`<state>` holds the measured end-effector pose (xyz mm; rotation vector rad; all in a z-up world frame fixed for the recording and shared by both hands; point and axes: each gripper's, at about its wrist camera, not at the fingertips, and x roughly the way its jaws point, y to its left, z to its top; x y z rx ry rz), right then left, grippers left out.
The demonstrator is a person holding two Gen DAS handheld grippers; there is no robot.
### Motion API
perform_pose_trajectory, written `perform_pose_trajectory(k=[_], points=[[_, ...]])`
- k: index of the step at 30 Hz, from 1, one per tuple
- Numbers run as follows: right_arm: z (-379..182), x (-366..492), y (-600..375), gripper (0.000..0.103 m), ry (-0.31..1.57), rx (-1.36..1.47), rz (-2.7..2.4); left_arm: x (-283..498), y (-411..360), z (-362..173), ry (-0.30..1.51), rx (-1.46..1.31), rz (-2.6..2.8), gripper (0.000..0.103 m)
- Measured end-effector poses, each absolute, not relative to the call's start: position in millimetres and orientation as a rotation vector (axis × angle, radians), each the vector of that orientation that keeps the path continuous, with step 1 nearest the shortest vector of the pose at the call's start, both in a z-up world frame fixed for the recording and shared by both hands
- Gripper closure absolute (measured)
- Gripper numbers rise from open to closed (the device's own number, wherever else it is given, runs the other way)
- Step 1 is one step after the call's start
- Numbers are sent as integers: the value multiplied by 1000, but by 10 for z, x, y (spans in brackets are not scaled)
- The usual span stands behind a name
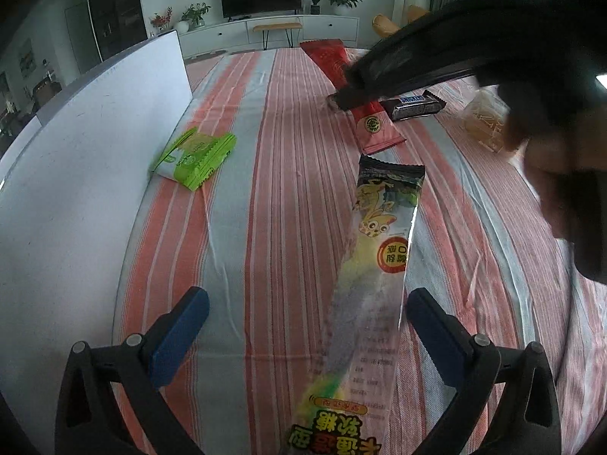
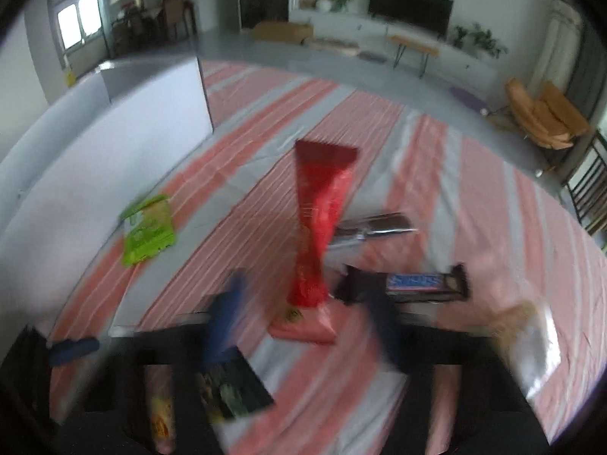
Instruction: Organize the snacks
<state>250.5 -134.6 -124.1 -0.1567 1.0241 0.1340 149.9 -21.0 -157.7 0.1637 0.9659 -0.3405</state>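
Observation:
A long gummy-candy packet (image 1: pixel 379 250) lies flat on the striped cloth (image 1: pixel 288 121). It rests between the wide-apart blue fingers of my left gripper (image 1: pixel 307 326), nearer the right one, and neither pad touches it. Its dark end (image 2: pixel 231 390) also shows in the right wrist view. A red packet (image 2: pixel 318 227) lies farther out. My right gripper (image 2: pixel 305 318) is blurred, its fingers standing on either side of the packet's near end with gaps showing. In the left wrist view the right gripper's black tip (image 1: pixel 343 100) hovers at the red packet (image 1: pixel 375 129).
Green packets (image 1: pixel 197 159) (image 2: pixel 148 231) lie against a white board (image 1: pixel 76 174). A dark chocolate bar (image 1: pixel 413 106) (image 2: pixel 409 284), a brown foil bar (image 2: pixel 375 227) and a clear bag of pale snacks (image 1: pixel 485 121) (image 2: pixel 527 333) lie to the right. A hand (image 1: pixel 561 189) fills the right edge.

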Motion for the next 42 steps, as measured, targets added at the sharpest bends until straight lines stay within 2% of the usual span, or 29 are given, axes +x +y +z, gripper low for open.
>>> perform_pose_trajectory(k=[1, 2, 3, 4, 5, 6, 11, 15, 18, 22, 25, 27, 31, 42], points=[[-1294, 2551, -1362, 73, 1051, -152, 114, 1500, -209, -1577, 966, 164, -340, 0], [-1342, 2583, -1398, 65, 1074, -121, 114, 1497, -219, -1570, 966, 164, -340, 0], [-1357, 2584, -1429, 65, 1073, -100, 116, 1498, -219, -1569, 966, 164, -340, 0], [-1366, 2576, -1462, 68, 1074, -82, 116, 1499, -218, -1571, 966, 164, -340, 0], [-1362, 2558, -1497, 83, 1074, -61, 119, 1502, -217, -1570, 966, 164, -340, 0], [-1329, 2508, -1542, 86, 1065, -38, 123, 1504, -216, -1570, 966, 164, -340, 0], [-1044, 2140, -1772, 86, 1028, 83, 190, 1508, -213, -1571, 966, 164, -341, 0], [-924, 1649, -2044, 86, 1118, 180, 227, 1511, -213, -1571, 966, 164, -341, 0], [-992, 1256, -2252, 86, 1224, 214, 201, 1510, -212, -1572, 966, 164, -341, 0], [-1230, 776, -2395, 85, 1267, 172, 103, 1512, -210, -1574, 966, 164, -341, 0], [-1354, 478, -2294, 68, 1141, 53, 27, 1511, -208, -1574, 966, 165, -341, 0], [-1422, 344, -2218, 25, 1060, 21, -23, 1513, -207, -1574, 966, 165, -341, 0], [-1477, 234, -2164, 20, 912, 26, -88, 1503, -210, -1565, 965, 165, -343, 0], [-1542, 337, -2157, 12, 915, 29, -98, 1500, -210, -1564, 965, 165, -343, 0]])
